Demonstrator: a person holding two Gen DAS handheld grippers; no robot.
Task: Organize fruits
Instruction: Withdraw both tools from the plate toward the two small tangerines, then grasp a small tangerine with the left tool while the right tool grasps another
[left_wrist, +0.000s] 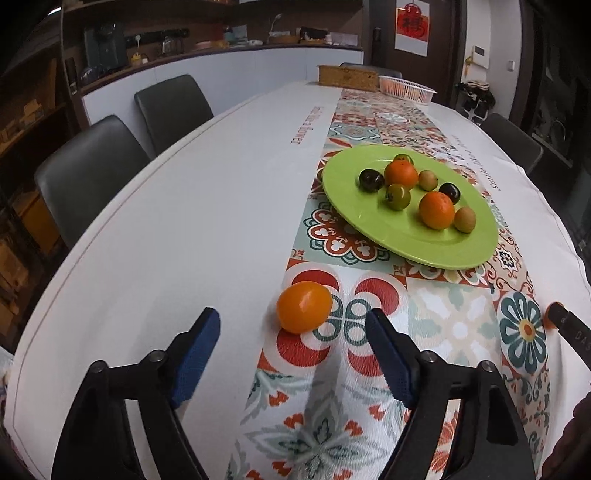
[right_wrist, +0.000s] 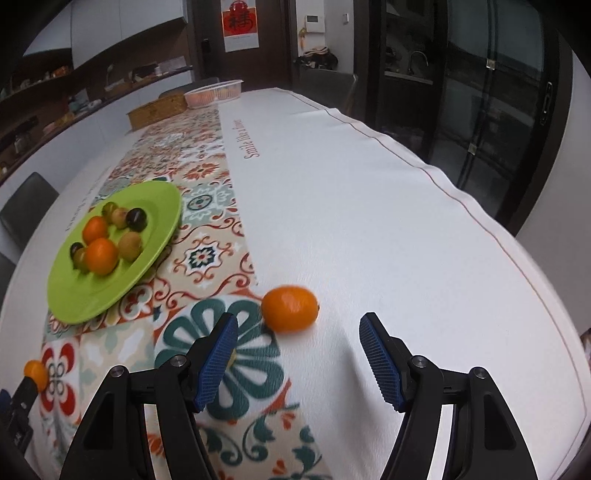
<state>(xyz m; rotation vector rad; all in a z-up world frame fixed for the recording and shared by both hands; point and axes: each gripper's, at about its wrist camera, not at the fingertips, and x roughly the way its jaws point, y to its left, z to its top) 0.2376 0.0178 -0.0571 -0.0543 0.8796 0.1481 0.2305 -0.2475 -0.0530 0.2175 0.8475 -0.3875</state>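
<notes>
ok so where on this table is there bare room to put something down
Free: the plain white cloth between the patterned runner and the dark chairs, and the white strip right of the runner. Crowded: the round green plate, full of fruit, and near both open grippers, one loose orange fruit each.
</notes>
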